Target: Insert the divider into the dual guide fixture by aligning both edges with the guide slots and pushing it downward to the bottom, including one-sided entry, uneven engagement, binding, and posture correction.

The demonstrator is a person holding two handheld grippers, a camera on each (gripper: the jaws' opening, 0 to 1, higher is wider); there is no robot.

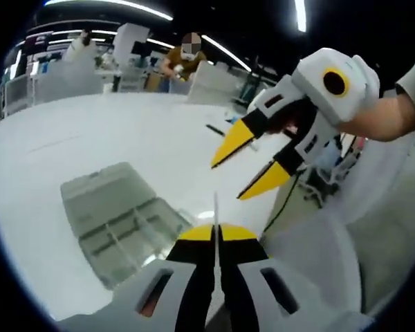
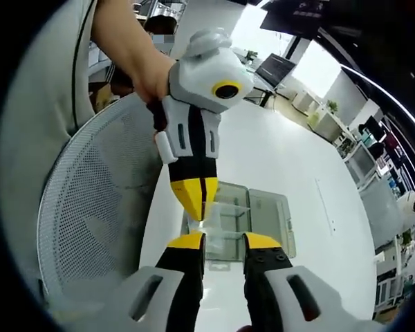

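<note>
Left gripper view. The left gripper (image 1: 217, 234) has its jaws pressed together on a thin clear divider (image 1: 215, 207), which stands edge-on as a pale sliver rising from between the yellow tips. It is held well above the white table (image 1: 111, 131), not yet over any slot. The dual guide fixture (image 1: 117, 221), a clear compartmented tray with its lid laid open behind it, sits on the table below and left of the tips. The right gripper (image 1: 252, 162) enters from the right, jaws apart and holding nothing, in a person's hand (image 1: 384, 114). My read: it waits open so it can steady the divider's free edge once the descent starts.

Right gripper view. The right gripper (image 2: 225, 241) looks down with jaws spread; the gap between them frames the fixture (image 2: 252, 214) on the table (image 2: 297, 159). The left gripper (image 2: 194, 197) hangs tip-down from above, clamped; the divider (image 2: 206, 225) is only a faint glassy patch below its tips, so its tilt cannot be judged. A mesh chair back (image 2: 90, 221) fills the near side.

Judgement: still the approach, with no edge in a guide. Holding the sheet by its top edge leaves both side edges free for the slots.
</note>
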